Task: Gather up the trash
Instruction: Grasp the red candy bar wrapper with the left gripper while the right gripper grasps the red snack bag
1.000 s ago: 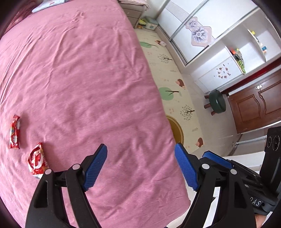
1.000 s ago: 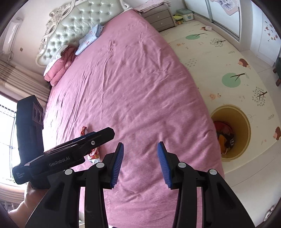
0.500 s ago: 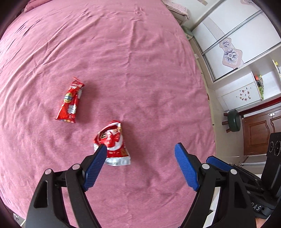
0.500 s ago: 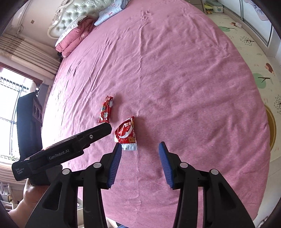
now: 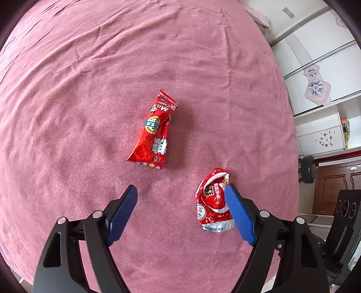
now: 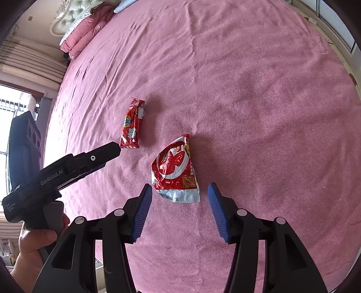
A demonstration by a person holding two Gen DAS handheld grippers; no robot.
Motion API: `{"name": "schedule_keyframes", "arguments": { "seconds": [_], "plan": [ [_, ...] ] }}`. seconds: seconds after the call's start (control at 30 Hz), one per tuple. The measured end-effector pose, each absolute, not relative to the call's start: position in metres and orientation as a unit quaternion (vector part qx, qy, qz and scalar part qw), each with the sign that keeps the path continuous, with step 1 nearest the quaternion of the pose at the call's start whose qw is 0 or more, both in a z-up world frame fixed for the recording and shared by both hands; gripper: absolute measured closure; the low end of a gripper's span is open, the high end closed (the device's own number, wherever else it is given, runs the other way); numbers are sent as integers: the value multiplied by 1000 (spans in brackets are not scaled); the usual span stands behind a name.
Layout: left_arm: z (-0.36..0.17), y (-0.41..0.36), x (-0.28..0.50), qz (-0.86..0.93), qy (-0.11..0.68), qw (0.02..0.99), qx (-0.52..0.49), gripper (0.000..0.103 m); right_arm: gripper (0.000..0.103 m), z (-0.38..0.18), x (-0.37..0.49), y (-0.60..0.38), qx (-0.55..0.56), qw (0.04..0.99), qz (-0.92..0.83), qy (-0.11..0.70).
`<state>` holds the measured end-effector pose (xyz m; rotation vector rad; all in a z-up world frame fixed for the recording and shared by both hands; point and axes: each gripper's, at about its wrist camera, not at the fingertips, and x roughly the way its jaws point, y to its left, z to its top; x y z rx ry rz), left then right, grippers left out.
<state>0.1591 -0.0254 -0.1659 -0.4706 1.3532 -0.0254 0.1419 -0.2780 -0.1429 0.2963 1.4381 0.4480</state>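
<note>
Two red snack wrappers lie on the pink bed. The long milk-candy wrapper [image 5: 153, 130] lies ahead of my left gripper [image 5: 181, 199], which is open and empty. The crumpled red-and-white wrapper [image 5: 212, 202] lies beside the left gripper's right finger. In the right wrist view the crumpled wrapper [image 6: 176, 171] lies just ahead of my open, empty right gripper [image 6: 179, 195], between the lines of its fingers. The long wrapper [image 6: 132, 124] lies further left, near the left gripper's body [image 6: 67, 166].
The pink bedspread [image 5: 90, 67] fills both views. Folded pink bedding [image 6: 83, 38] and a tufted headboard [image 6: 74, 6] are at the far end. White wardrobes [image 5: 320, 67], a dark stool [image 5: 308, 169] and a brown door [image 5: 334, 191] stand past the bed's right edge.
Both grippers have swung from the bed's edge and the floor towards the two wrappers and come closer. The right gripper's jaws have opened wider. The wrappers have not moved.
</note>
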Motion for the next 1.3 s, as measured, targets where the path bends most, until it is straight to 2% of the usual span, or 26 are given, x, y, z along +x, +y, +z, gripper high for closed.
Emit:
{"name": "schedule_keyframes", "arguments": {
  "seconds": [0.33,0.63,0.77,0.9,1.03,1.3],
  "plan": [
    [-203,-15,194,-15,637,744,-202,23,44,-183,159,-255,110,706,179,676],
    [-229,-9,220,-14,655,726,-209,41,39,-204,166,-227,65,695,174,695],
    [-235,-8,227,-11,661,721,-209,48,60,-201,161,-218,56,693,189,694],
    [-237,-5,234,-9,663,718,-210,59,70,-194,158,-206,34,696,206,687],
    [-238,5,238,-13,664,715,-217,83,76,-188,158,-209,36,698,215,682],
    [-238,9,225,-13,661,712,-236,84,79,-176,162,-219,48,699,218,679]
  ]
}}
